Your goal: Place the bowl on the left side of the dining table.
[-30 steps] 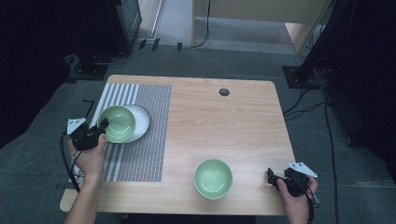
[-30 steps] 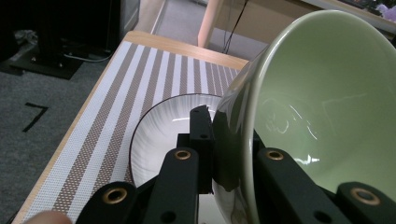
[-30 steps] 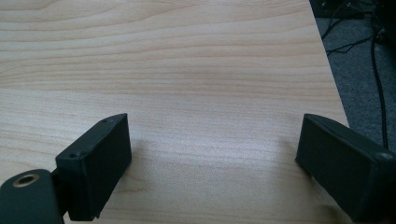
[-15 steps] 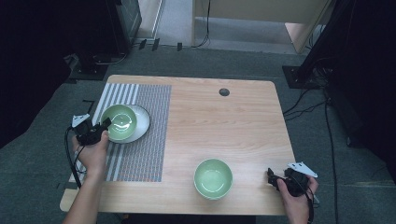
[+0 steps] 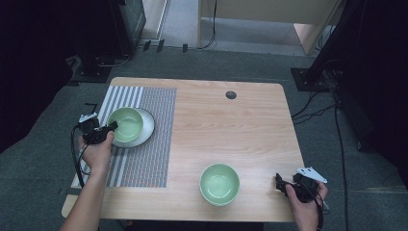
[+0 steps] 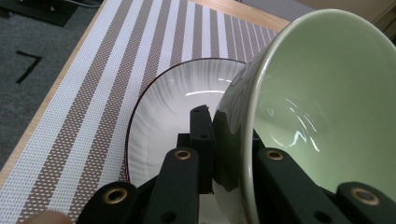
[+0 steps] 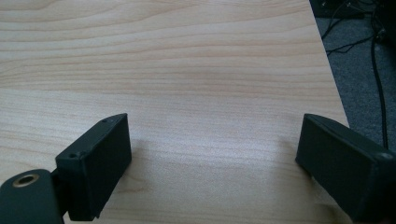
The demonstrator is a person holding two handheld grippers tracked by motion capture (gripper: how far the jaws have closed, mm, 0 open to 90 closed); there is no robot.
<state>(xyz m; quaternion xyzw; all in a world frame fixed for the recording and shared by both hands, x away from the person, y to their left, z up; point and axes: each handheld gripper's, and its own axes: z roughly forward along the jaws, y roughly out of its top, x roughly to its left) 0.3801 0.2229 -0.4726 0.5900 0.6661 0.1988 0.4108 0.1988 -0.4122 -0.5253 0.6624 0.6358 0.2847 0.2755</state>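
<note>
Bowl [image 5: 124, 124] on plate [image 5: 144, 131] (far left); second bowl [image 5: 220, 183] near front.

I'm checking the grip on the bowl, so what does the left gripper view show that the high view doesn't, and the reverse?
Left gripper view: the left gripper has one jaw outside and one inside the wall of the green bowl, which sits tilted over the white plate.

High view: a second green bowl near the front edge, the right gripper beside it, and a dark round spot at the far edge.

Both: the gripped bowl, plate and striped placemat.
</note>
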